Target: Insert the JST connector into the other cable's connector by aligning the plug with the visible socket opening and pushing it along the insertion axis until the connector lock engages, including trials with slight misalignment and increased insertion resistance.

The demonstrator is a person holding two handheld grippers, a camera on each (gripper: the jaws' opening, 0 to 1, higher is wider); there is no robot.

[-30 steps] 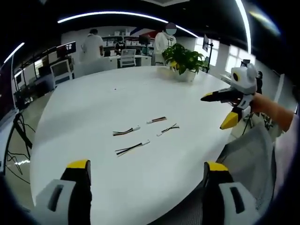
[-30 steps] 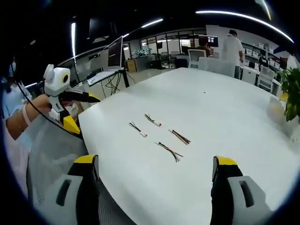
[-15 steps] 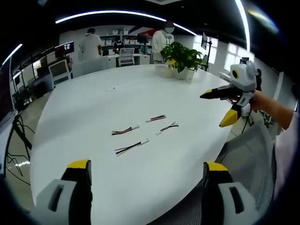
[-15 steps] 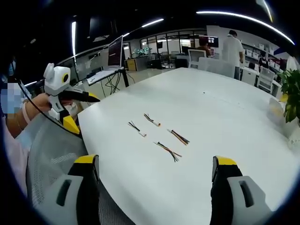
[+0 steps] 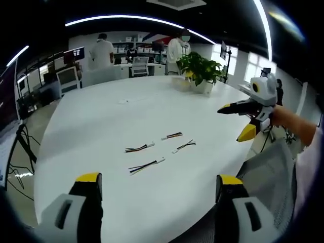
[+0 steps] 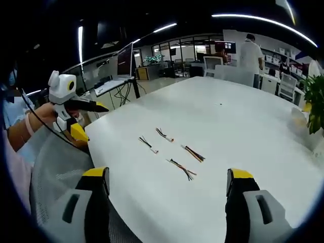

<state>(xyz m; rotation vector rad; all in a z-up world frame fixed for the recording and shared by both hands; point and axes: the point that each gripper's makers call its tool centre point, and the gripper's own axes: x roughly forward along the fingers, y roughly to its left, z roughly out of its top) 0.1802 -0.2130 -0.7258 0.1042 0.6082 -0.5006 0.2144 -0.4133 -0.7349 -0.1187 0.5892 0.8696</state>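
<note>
White worktop (image 5: pixel 101 116), round-edged and glossy, carrying four short cable pieces near its near edge. Left gripper view: left hand-held gripper (image 5: pixel 157 212) held low, off the worktop's near edge, jaws spread wide with nothing between them. Four JST cables lying well ahead of those jaws, apart from each other: one with yellow and dark wires (image 5: pixel 139 148), one with reddish wires (image 5: pixel 172 135) further from the edge, a dark-wired one (image 5: pixel 183 146) beside it, and the nearest one (image 5: pixel 146 165) closest to the left hand-held gripper. Small white connector ends visible on them; too small to tell plug from socket. All four flat on the worktop, none touched by either hand-held gripper.

Right hand-held gripper (image 5: pixel 234 123) seen from the side past the worktop's right edge, held by a hand, yellow-tipped jaws parted and empty, well apart from the cables. Potted plant (image 5: pixel 201 68) at the worktop's far side, with people standing beyond it.

Right gripper view: right hand-held gripper (image 6: pixel 167 207) wide open, empty, below the worktop's (image 6: pixel 243 126) near edge, the cables ahead and between its jaw lines. Left hand-held gripper (image 6: pixel 83 121) off the worktop's left edge, over a grey mesh chair back (image 6: pixel 58 167).
</note>
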